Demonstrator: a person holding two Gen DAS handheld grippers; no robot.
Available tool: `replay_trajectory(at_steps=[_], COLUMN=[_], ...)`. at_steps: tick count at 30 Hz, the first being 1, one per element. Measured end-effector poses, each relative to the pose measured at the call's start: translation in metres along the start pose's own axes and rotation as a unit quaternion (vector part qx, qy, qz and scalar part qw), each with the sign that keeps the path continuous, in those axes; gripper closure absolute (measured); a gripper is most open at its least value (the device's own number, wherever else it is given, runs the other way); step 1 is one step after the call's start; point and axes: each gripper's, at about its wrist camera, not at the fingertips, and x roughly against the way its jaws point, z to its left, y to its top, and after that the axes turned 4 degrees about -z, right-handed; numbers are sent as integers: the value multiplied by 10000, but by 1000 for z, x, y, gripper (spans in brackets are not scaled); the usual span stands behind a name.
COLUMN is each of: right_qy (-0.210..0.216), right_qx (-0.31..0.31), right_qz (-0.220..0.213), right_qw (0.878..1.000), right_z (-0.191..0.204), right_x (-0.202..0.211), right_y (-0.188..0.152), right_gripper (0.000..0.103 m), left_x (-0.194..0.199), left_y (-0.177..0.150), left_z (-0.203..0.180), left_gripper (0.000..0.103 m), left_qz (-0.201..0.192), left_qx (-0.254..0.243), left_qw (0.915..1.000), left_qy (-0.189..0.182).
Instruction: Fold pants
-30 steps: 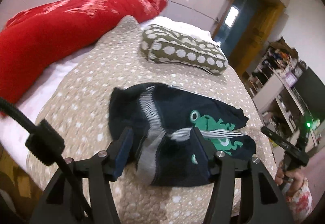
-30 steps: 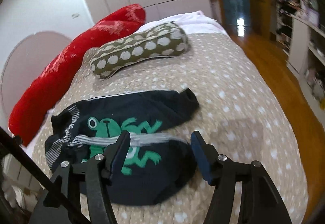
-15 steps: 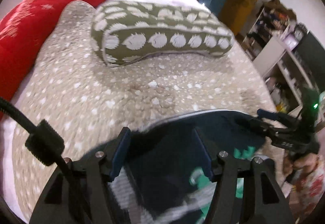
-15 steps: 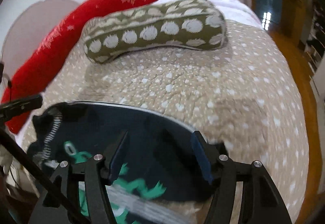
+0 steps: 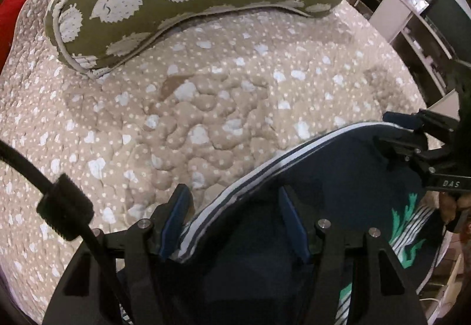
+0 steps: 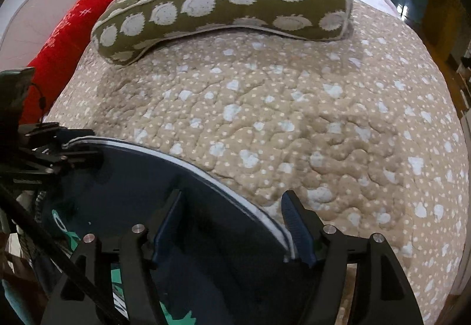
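The pants (image 5: 323, 192) are dark navy with a white striped side edge and a green frog print; they also show in the right wrist view (image 6: 147, 192). My left gripper (image 5: 235, 219) is open, its fingers straddling the striped edge at the pants' left end. My right gripper (image 6: 232, 222) is open, its fingers straddling the white edge at the right end. Each gripper shows in the other's view, the right one (image 5: 412, 142) and the left one (image 6: 59, 148), both low over the pants' far edge.
The pants lie on a beige spotted quilt (image 5: 206, 107) covering the bed. An olive pillow with white hedgehogs (image 6: 223, 4) lies across the far side. A red cushion (image 6: 73, 30) runs along the left. Shelves (image 5: 412, 1) stand at the right.
Both grippers have moved forward and down from above the crumpled pants to their far edge. Both stay open.
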Motion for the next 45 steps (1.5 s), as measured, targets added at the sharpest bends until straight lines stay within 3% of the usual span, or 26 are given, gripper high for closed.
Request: replay_trajectory(at_steps=[3, 10, 12, 14, 15, 17, 18, 23, 31, 37, 45], right_qy=[-210, -320, -351, -345, -355, -340, -322, -555, -593, -581, -316], right_qx=[214, 232, 227, 245, 263, 298, 306, 516, 635, 856, 761], right_qz=[22, -2, 0, 4, 2, -11, -18, -305, -913, -1323, -1412], right_qw=[9995, 9992, 9991, 9991, 9990, 9990, 9990, 9967, 9920, 9858, 9865], right_z=[11, 14, 13, 15, 14, 17, 19, 38, 65, 94, 107], right_x=[-4, -9, -8, -8, -7, -3, -2, 21, 84, 128, 147], right_y=[0, 0, -1, -1, -1, -2, -2, -2, -19, -68, -146], right_gripper=[42, 43, 48, 60, 66, 84, 93, 95, 95, 95, 95], left_x=[-2, -3, -2, 0, 1, 4, 7, 28, 87, 132, 159], left_y=[-1, -2, -1, -2, -2, -3, -3, -8, -39, -86, -170], left_z=[-2, -5, -5, -8, -11, -18, -21, -26, -43, -61, -63], left_gripper=[41, 42, 51, 73, 78, 93, 95, 97, 97, 98, 98], left_qz=[-3, -41, -69, -95, -110, -137, -166, -400, -930, -1443, -1714], left_qx=[65, 62, 21, -80, -133, -262, -316, -359, -134, 10, 639], left_qw=[9999, 9996, 9996, 9996, 9995, 9989, 9983, 9958, 9925, 9841, 9811], left_qy=[123, 277, 266, 250, 271, 370, 452, 738, 786, 1034, 634])
